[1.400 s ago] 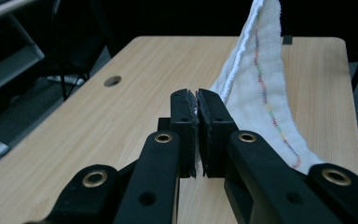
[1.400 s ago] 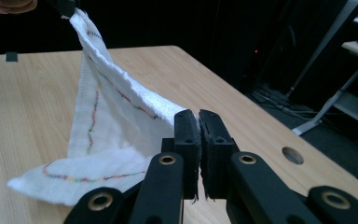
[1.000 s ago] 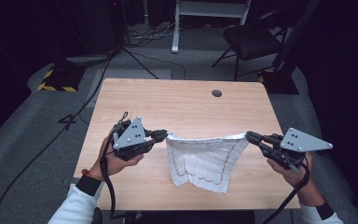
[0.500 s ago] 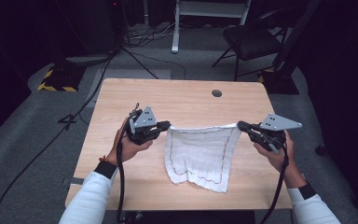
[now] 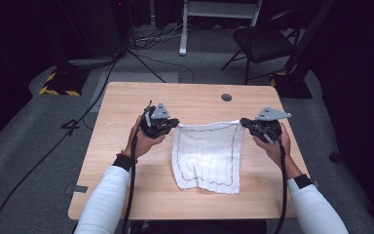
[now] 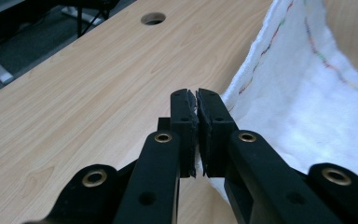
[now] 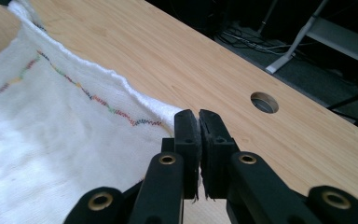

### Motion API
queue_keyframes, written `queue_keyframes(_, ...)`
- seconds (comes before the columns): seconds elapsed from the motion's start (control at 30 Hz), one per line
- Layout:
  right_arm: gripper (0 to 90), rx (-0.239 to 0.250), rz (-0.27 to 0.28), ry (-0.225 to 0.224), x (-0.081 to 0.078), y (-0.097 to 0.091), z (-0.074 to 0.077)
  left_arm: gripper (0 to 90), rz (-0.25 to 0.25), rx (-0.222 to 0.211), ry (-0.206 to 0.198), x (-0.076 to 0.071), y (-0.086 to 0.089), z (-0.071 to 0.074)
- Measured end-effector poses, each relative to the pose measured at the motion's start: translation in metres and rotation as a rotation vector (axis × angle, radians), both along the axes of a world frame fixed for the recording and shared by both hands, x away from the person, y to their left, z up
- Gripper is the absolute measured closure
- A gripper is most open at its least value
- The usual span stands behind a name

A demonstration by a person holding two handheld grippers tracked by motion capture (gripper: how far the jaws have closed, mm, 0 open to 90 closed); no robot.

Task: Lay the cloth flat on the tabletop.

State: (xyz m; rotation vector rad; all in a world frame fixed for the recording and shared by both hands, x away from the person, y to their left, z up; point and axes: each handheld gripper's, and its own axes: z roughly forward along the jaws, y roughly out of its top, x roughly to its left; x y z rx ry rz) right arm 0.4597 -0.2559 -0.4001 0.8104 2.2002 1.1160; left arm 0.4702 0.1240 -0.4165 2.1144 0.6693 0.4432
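Looks like this is the spread-it-out stage: the white cloth (image 5: 207, 156) with the multicoloured stitched border is held up by its two far corners, top edge stretched fairly taut between the hands, while the near half already lies on the wooden worktop (image 5: 126, 102), roughly in the middle. The left claw (image 5: 174, 125) is pinched shut on the left corner; in the left gripper view the two black jaws sit pressed together with a sliver of cloth (image 6: 307, 93) squeezed between the pads and the rest billowing off to the side. Same deal for the right claw (image 5: 244, 122): the right gripper view has its jaws clamped tight on the other corner, cloth (image 7: 51, 140) running away from it, stitching visible right up to the pads. My guess is the next move calls for lowering both corners together toward the far side, keeping the tension even so the top edge lands straight and flat, well short of the cable hole (image 5: 226, 97), and only then easing the jaws apart. If one side lets go early the edge will probably fold over or bunch up.
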Motion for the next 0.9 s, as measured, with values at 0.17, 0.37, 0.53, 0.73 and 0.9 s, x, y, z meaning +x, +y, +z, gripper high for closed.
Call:
queue_keyframes(0.17,86.5,-0.029,-0.034,0.023,0.023,0.009,-0.014,85.4,0.055,0.031,0.018,0.022,-0.003,-0.014)
queue_keyframes(0.37,86.5,-0.044,-0.061,0.054,0.047,0.017,-0.023,85.4,0.100,0.077,0.040,0.043,-0.009,-0.026)
queue_keyframes(0.53,86.5,-0.070,-0.077,0.063,0.062,0.024,-0.027,85.4,0.124,0.093,0.047,0.053,-0.010,-0.029)
queue_keyframes(0.73,86.5,-0.064,-0.117,0.085,0.084,0.028,-0.034,85.4,0.172,0.108,0.047,0.066,-0.011,-0.033)
queue_keyframes(0.9,86.5,-0.067,-0.149,0.097,0.096,0.029,-0.041,85.4,0.199,0.113,0.039,0.074,-0.016,-0.033)
